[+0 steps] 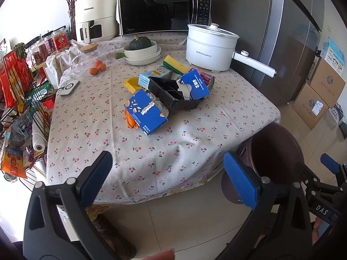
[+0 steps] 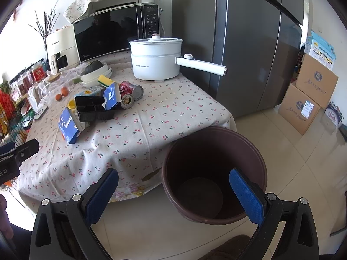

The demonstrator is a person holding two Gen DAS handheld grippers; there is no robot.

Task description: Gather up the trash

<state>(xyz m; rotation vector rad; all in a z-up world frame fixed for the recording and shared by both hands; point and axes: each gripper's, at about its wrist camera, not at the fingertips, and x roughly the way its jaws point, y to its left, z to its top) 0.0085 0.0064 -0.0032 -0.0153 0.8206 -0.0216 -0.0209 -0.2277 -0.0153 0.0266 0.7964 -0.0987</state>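
Note:
Trash lies mid-table on the cherry-print cloth: a blue carton, a black plastic tray holding a torn blue box, a light blue carton, red cans and yellow and orange scraps. A brown empty bin stands on the floor at the table's near right corner. My left gripper is open and empty, off the table's near edge. My right gripper is open and empty, above the bin's near rim.
A white electric pot with a long handle, stacked white bowls with a squash, a sponge, oranges, a microwave and an air fryer stand at the back. A wire rack is left, fridge and cardboard boxes right.

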